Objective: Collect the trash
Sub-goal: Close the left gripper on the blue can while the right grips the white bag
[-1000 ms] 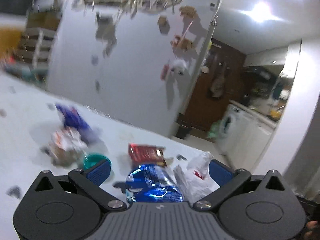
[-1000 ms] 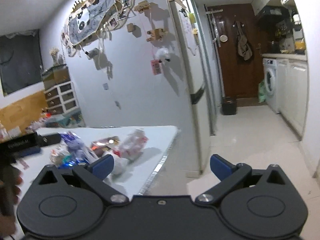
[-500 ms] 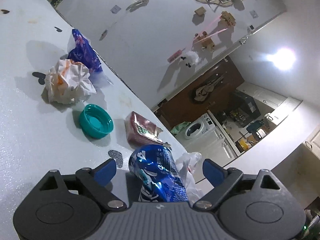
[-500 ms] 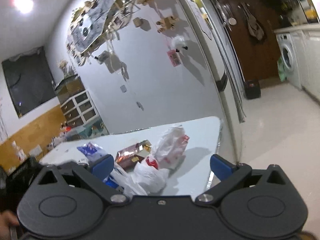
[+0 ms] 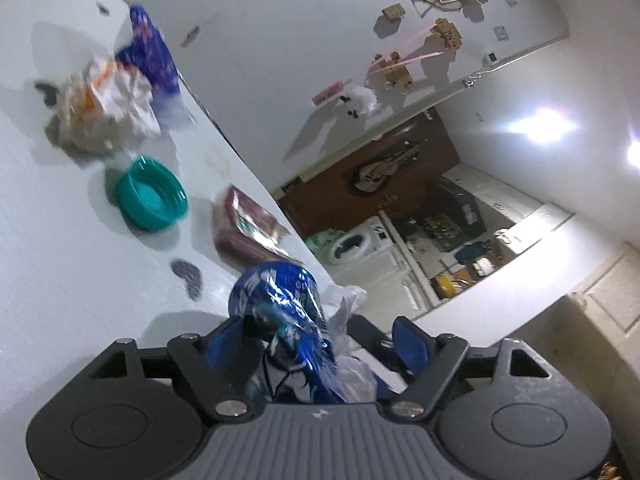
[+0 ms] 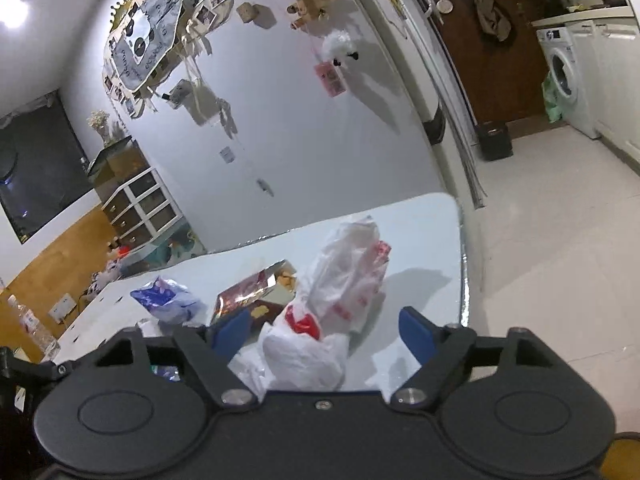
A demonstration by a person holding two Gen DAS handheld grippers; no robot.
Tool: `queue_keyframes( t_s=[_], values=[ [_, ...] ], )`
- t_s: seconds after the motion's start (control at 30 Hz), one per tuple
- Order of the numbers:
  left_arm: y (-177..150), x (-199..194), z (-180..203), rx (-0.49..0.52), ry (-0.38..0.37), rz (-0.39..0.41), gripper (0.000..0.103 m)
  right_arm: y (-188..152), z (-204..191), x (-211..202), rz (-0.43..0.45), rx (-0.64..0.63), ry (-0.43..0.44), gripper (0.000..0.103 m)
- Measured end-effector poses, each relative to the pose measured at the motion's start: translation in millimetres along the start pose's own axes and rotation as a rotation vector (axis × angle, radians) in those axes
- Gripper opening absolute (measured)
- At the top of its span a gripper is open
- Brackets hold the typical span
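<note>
In the left wrist view a shiny blue snack bag [image 5: 280,304] lies on the white table [image 5: 60,280], between the fingers of my left gripper [image 5: 318,344]. Its jaws are closing; the left pad [image 5: 224,344] sits at the bag and the right pad [image 5: 410,344] stands clear of it. A white plastic bag [image 5: 346,300] lies just right of the blue one. In the right wrist view my right gripper [image 6: 323,334] straddles a crumpled white plastic bag with red print [image 6: 304,352]. Its jaws are closing too, with gaps at both pads.
A teal lid [image 5: 152,200], a red-brown wrapper [image 5: 244,232], crumpled white-orange paper [image 5: 104,108] and a blue-purple wrapper [image 5: 152,56] lie farther along the table. The table's rounded corner [image 6: 460,272] drops to the tiled floor [image 6: 540,260] on the right.
My left gripper rolled and sank toward the blue bag, and its fingers drew closer together. My right gripper swung from the floor side over the table onto the white bag, its fingers narrowing.
</note>
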State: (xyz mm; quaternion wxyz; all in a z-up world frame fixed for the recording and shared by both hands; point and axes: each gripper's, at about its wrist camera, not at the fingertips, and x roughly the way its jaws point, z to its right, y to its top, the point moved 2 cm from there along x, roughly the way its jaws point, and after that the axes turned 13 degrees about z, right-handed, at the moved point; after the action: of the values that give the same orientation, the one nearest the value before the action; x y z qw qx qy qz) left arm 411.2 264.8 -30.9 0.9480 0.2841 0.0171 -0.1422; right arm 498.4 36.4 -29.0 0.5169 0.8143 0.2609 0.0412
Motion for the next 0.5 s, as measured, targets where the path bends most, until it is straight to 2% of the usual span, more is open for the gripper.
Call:
queue_keyframes(
  t_s=[0.1, 0.17, 0.27, 0.5],
  values=[
    [-7.8, 3.5, 0.9, -0.034, -0.028, -0.038, 0.071, -3.6, -2.3, 3.3, -0.037, -0.014, 0.003, 0.07],
    [-11.2, 5.3, 4.1, -0.021, -0.025, -0.049, 0.066, -6.3, -4.6, 6.3, -0.068, -0.021, 0.025, 0.066],
    [-13.3, 5.9, 5.2, -0.018, -0.004, -0.05, 0.055, -10.3, -7.8, 5.4, -0.1, -0.056, 0.046, 0.052],
    [-13.0, 0.1, 3.6, 0.004, 0.074, -0.031, 0.031, -10.8, -10.3, -13.1, -0.099, -0.182, 0.091, 0.049]
  ],
)
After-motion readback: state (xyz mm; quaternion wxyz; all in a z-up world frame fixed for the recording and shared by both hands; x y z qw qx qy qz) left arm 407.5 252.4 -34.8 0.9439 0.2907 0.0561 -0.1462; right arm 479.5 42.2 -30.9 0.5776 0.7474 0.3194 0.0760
